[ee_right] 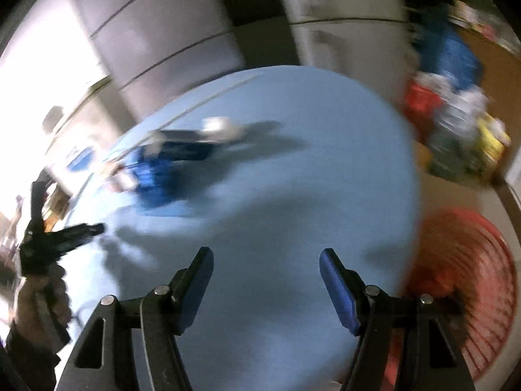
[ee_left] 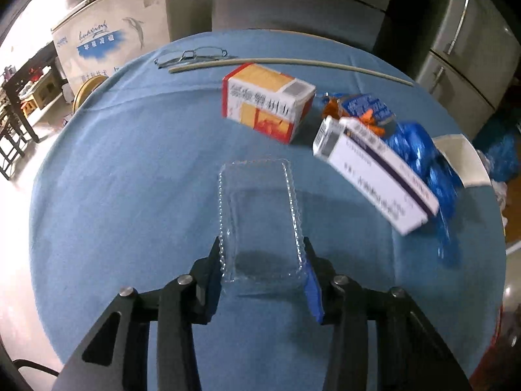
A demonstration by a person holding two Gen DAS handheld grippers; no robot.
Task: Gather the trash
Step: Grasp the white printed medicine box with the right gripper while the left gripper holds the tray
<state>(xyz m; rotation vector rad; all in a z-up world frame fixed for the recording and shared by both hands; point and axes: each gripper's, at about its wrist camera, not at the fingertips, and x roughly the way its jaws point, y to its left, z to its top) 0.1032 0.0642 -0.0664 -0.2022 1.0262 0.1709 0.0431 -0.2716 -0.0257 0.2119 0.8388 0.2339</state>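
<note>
Left gripper [ee_left: 262, 252] jaws clamped on a clear plastic blister tray with crimped edges [ee_left: 259, 218], pads pressing its two long sides at the near end; tray extends toward 12 o'clock over the round blue-cloth tabletop [ee_left: 130, 179]. Cannot tell if the tray touches the cloth. At 12 o'clock beyond it, an orange, red and white carton [ee_left: 265, 102] lies on the cloth. At 2 o'clock, a long white box with purple stripe [ee_left: 374, 169], tilted and blurred, beside crumpled blue plastic bag [ee_left: 423, 163] and a blue-orange wrapper [ee_left: 361, 107]. White paper cup [ee_left: 462, 159] at 3 o'clock near the tabletop edge. Far edge at 11–12 o'clock: wire-rim eyeglasses [ee_left: 192, 55] and a thin pale stick [ee_left: 286, 63].

Right wrist view heavily motion-blurred. Right gripper [ee_right: 266, 260] jaws apart, nothing between them, above bare blue cloth. Red wire-mesh basket [ee_right: 465, 286] at 4 o'clock beside the tabletop. Left gripper visible at 9 o'clock, held in a hand [ee_right: 40, 296].
</note>
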